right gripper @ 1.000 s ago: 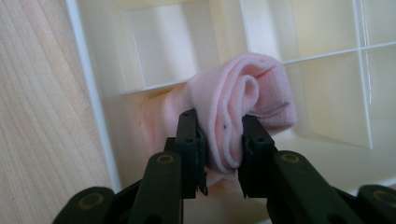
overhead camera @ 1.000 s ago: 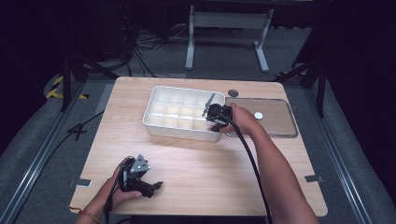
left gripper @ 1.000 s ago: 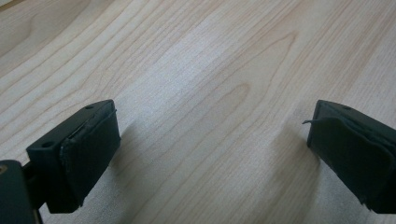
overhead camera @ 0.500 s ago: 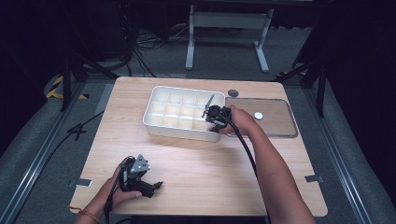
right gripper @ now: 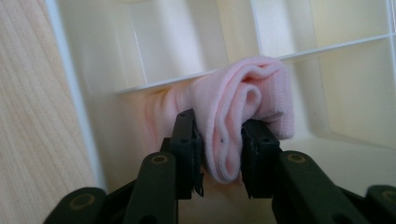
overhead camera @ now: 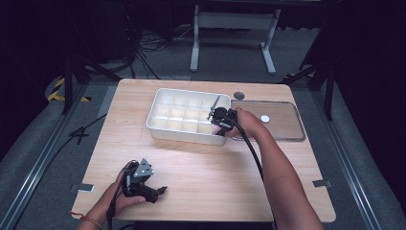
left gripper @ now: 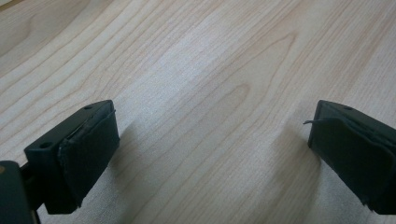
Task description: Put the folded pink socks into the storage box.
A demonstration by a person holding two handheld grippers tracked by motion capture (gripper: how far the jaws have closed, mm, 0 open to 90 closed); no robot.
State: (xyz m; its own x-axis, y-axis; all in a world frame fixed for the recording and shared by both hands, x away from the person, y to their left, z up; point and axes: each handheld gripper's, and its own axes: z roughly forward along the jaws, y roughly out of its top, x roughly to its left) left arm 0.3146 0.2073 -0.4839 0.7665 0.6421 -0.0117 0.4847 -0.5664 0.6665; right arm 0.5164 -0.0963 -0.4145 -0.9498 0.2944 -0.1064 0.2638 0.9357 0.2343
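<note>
Cloth (right gripper: 243,116), pink and folded into a thick roll, sits between the two black jaws of the right gripper (right gripper: 219,149), inside a compartment at the right end of the white tray (overhead camera: 158,125). The jaws have just been opening a little, yet the pads (right gripper: 189,140) still touch the cloth on both sides, so the grip is narrow and the cloth is held. The cloth leans against a thin white divider of the tray and bulges above the pads.

In the high view the right gripper (overhead camera: 221,119) is at the tray's right end, with the person's right hand (overhead camera: 249,122) behind it. Just right of the tray lies a clear lid (overhead camera: 282,125), flat on the wooden table (overhead camera: 215,167).

The left gripper (overhead camera: 143,184) rests on the table well in front of the tray, near the table's front edge. Its jaws stand wide apart with bare wood between them.
</note>
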